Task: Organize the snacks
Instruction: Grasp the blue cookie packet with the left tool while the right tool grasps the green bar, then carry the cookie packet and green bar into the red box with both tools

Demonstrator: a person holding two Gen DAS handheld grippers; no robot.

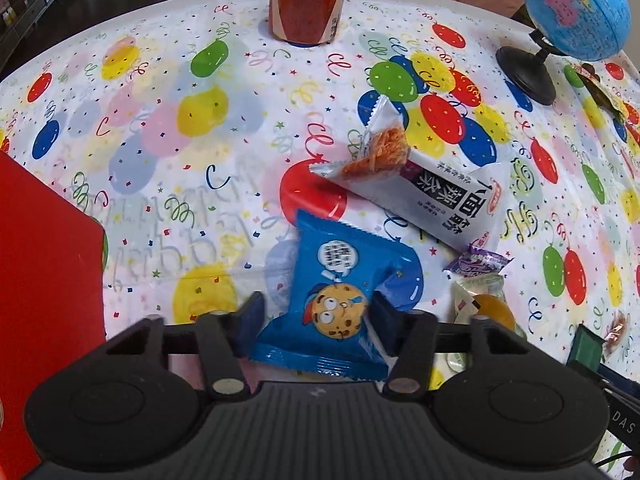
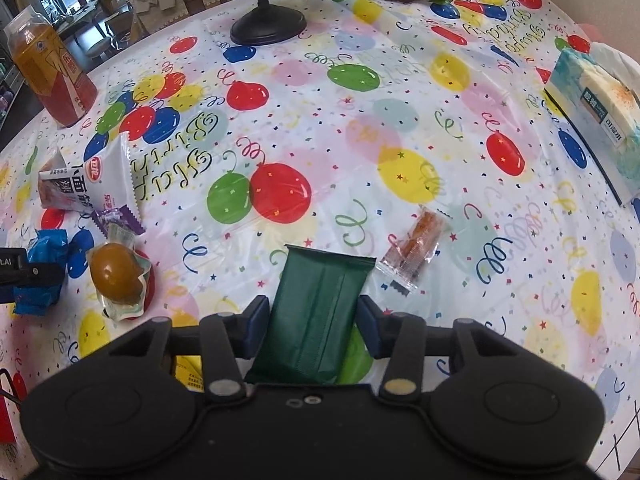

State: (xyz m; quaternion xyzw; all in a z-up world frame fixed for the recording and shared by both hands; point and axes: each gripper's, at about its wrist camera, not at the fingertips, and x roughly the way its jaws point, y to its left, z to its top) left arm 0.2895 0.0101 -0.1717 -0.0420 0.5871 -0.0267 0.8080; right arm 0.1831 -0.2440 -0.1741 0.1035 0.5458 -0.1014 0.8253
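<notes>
Left gripper (image 1: 316, 312) fingers pinching blue cookie packet (image 1: 340, 300); right gripper (image 2: 312, 318) fingers pinching green packet (image 2: 320, 312); both light, crinkly, slippery — grip mid-body

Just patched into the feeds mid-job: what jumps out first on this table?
Each gripper is clamped on a snack: the left gripper on a blue cookie packet, the right gripper on a dark green packet. Under them a loud balloon-print tablecloth fills both views. A globe stands at the far edge, and a tall drink bottle sits far left in the right wrist view.
</notes>
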